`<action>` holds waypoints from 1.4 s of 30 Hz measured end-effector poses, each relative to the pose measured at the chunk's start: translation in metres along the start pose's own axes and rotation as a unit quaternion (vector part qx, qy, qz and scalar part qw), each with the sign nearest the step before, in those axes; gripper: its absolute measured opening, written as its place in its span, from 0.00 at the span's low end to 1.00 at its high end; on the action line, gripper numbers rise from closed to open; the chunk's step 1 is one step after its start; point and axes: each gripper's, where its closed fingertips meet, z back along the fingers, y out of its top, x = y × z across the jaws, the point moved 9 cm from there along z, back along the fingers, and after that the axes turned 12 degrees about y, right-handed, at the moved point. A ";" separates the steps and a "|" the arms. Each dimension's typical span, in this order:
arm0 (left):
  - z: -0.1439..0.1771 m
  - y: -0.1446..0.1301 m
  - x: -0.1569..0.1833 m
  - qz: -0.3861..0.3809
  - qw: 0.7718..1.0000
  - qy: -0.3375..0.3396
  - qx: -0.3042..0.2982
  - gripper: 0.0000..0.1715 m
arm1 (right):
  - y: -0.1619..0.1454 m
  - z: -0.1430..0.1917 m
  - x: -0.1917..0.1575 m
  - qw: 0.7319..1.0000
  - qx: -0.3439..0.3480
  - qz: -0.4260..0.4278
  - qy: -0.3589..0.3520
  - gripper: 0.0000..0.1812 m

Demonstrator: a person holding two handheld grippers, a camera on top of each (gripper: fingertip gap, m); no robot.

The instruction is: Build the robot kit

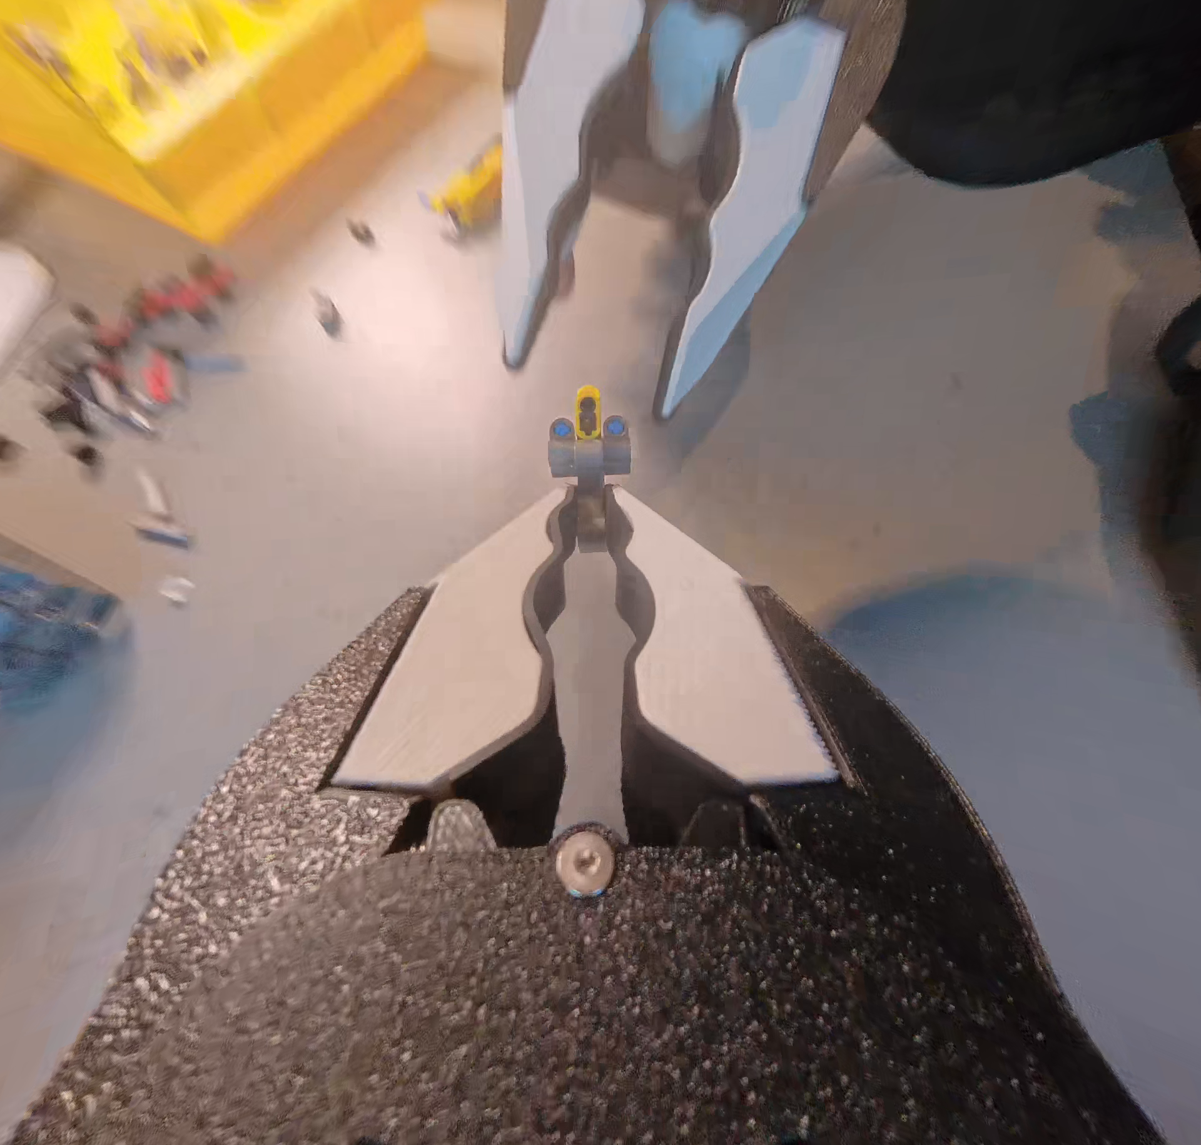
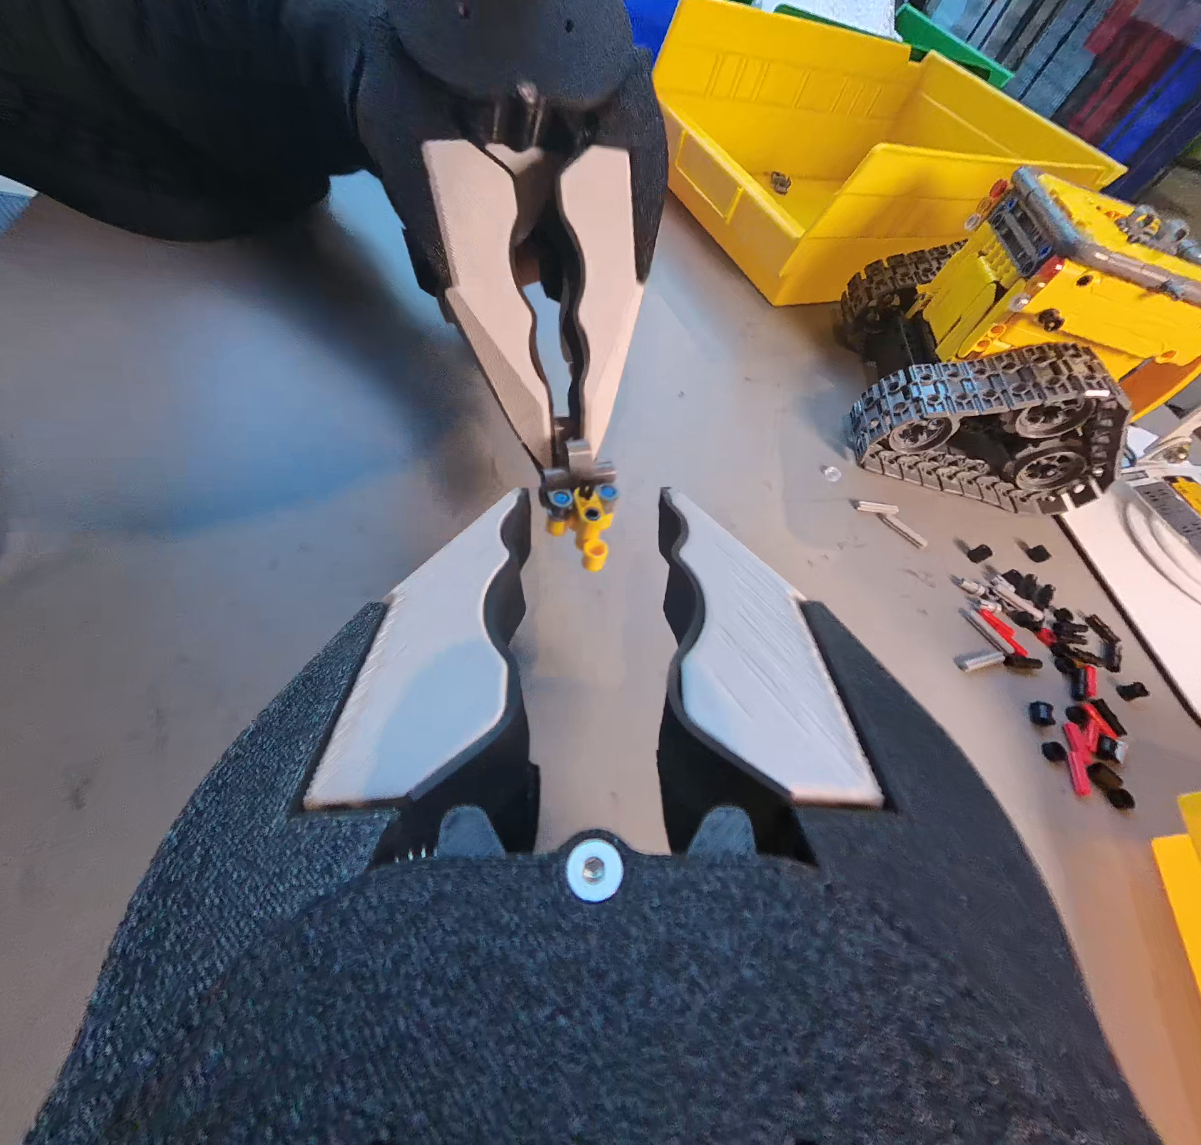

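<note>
In the left wrist view, the left gripper (image 1: 590, 496) has its two pale fingers drawn narrow on the grey stem of a small toy-brick assembly of grey, blue and yellow plastic parts (image 1: 589, 441). Only the stem is pinched, so the yellow piece and the two blue pin ends stand clear past the tips, held above the grey table top (image 1: 325, 594). Facing it from the far side is the right gripper (image 1: 588, 386), its fingers spread apart with nothing between them, the tips close to the assembly but not touching it. This view is smeared by motion; the large yellow plastic bin (image 1: 214, 74) at the upper left seems to hold some blue and yellow bits, though I cannot make them out.

In the right wrist view, the right gripper (image 2: 593, 496) is wide and empty, and the toy-brick assembly (image 2: 580, 509) hangs just beyond the gap between its tips, its yellow end turned toward this gripper. The left gripper (image 2: 572, 447) comes down from above and is clamped on the grey end. On the right, the yellow bin (image 2: 845, 158) holds one small dark piece on its floor. Beside it stands a yellow brick-built vehicle with dark grey tracks (image 2: 1014, 373), and nearer lies a scatter of loose black, red and grey pins (image 2: 1059, 672).
</note>
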 end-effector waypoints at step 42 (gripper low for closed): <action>0.016 -0.012 -0.041 0.120 0.986 0.039 0.105 0.13 | -0.006 0.025 0.021 0.989 0.094 -0.085 -0.074 0.23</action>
